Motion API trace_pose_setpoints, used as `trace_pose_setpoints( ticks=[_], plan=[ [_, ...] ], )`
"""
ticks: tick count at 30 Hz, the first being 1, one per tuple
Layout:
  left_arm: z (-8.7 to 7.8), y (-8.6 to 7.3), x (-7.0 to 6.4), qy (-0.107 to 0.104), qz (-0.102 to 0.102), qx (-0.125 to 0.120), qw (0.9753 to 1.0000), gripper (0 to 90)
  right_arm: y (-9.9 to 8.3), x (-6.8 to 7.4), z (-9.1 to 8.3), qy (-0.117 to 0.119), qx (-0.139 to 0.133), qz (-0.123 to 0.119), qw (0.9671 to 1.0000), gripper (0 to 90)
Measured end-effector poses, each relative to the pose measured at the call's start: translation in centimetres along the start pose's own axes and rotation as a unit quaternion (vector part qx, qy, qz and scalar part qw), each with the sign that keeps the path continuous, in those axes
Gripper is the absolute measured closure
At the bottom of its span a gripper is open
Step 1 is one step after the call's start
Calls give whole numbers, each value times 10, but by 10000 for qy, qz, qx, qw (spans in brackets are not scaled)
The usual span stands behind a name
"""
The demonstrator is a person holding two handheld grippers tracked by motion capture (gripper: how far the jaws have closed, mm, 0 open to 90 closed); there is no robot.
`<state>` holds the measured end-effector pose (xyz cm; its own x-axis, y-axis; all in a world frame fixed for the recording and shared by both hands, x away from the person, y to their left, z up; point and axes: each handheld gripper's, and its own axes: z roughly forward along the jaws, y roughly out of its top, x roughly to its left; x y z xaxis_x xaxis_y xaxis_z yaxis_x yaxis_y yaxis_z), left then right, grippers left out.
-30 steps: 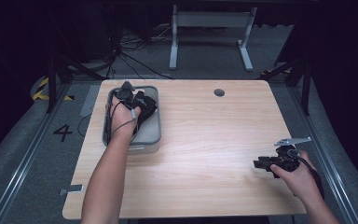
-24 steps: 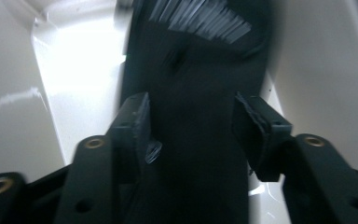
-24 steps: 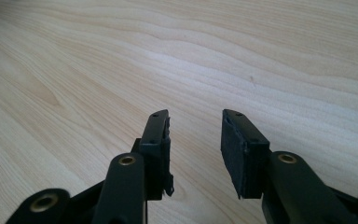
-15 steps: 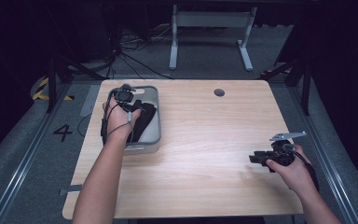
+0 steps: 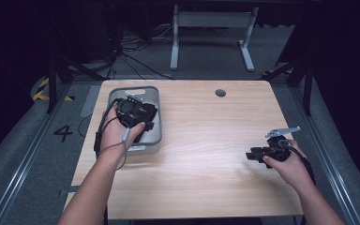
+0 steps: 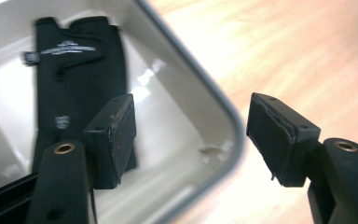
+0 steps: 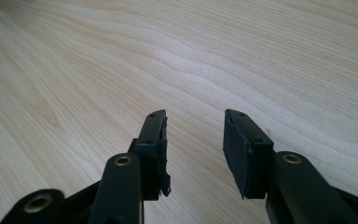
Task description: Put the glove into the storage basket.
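**Two hand-held grippers at a wooden table**

High view: the left gripper (image 5: 133, 112) hangs over the grey bin (image 5: 155, 140) at left of centre; the right gripper (image 5: 262, 153) sits low over the table (image 5: 206, 140) at lower right. Left gripper view: jaws wide apart, straddling the bin's rim, with a black fabric item (image 6: 77, 79) lying inside at upper left. Right gripper view: jaws parted, empty, above bare wood.

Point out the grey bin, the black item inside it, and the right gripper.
grey bin (image 5: 155, 101): high view, its right rim.
black item (image 6: 74, 70): left gripper view, middle of its fabric.
right gripper (image 7: 193, 140): right gripper view, between its open fingertips.
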<state>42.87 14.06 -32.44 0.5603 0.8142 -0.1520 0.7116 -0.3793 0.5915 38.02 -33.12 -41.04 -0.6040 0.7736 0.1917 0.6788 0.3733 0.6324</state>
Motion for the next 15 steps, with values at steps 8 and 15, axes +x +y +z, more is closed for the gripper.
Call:
trace_pose_setpoints(
  ticks=[8,15],
  plan=[
    [-10,-17,-31,-470,563,-80,9973,337,-6,-3,1,-33,144,-328,9994,583],
    [1,-45,-45,-855,833,-15,9928,337,-21,-1,5,283,101,-966,9949,537]
  ],
)
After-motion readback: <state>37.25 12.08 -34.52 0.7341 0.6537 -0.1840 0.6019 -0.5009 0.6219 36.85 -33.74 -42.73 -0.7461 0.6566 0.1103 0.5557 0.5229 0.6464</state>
